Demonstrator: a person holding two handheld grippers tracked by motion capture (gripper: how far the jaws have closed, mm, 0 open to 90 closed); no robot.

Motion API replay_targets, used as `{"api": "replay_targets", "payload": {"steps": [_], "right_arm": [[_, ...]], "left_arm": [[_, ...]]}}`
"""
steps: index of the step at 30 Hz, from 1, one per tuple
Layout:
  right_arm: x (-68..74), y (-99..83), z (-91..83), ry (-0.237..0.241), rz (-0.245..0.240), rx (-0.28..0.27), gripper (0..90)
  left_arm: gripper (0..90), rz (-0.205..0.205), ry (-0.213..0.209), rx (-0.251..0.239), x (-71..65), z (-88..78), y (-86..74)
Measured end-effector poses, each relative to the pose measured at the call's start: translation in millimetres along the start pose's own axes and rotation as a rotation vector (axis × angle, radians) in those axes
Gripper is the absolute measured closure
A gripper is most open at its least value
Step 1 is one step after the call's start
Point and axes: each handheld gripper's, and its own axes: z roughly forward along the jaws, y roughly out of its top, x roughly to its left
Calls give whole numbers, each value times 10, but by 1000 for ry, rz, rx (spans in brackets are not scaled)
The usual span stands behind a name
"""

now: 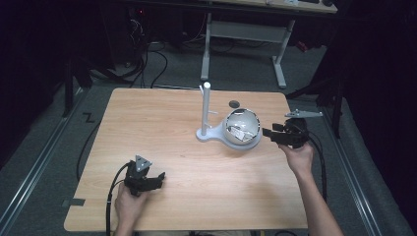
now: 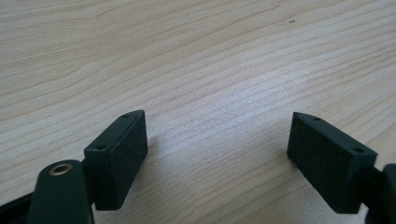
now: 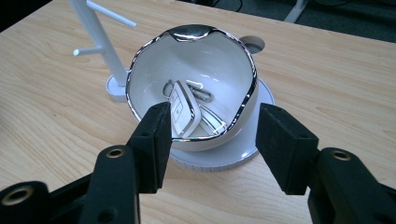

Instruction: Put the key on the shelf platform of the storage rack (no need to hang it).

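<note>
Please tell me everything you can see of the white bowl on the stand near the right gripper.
The white bowl looks like glossy ceramic, with a wavy rim edged in chrome. It sits tilted toward the right gripper on the round white base of a stand whose pegged post rises beside it. Inside lie a white car key fob and some other small silvery items. The gripper's open fingers hover just before its rim, not touching it.

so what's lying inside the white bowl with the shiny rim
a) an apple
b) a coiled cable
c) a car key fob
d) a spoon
c: in the right gripper view a white car key fob leans against the inner wall of the bowl, with the right gripper open just in front of the rim.
</note>
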Motion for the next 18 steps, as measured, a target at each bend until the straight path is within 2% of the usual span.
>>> {"api": "replay_targets", "payload": {"steps": [5, 7, 8, 10, 11, 13, 17, 18], "right_arm": [[41, -21, -60, -5, -17, 6, 461], [51, -32, -84, 0, -9, 9, 460], [52, -43, -102, 9, -12, 1, 462], [40, -85, -139, 56, 23, -18, 460], [40, -105, -156, 59, 30, -18, 457], [87, -142, -197, 18, -3, -26, 463], [123, -201, -264, 26, -17, -41, 462], [123, -223, -279, 31, -8, -46, 462]], "left_arm": [[206, 0, 0, 0, 0, 0, 0], [206, 0, 0, 0, 1, 0, 0], [206, -1, 0, -1, 0, 1, 0], [207, -1, 0, -2, 1, 1, 0], [207, -1, 0, -1, 1, 1, 0], [207, -1, 0, -1, 1, 1, 0], [207, -1, 0, -1, 1, 1, 0], [207, -1, -1, 0, 2, 0, 0]]}}
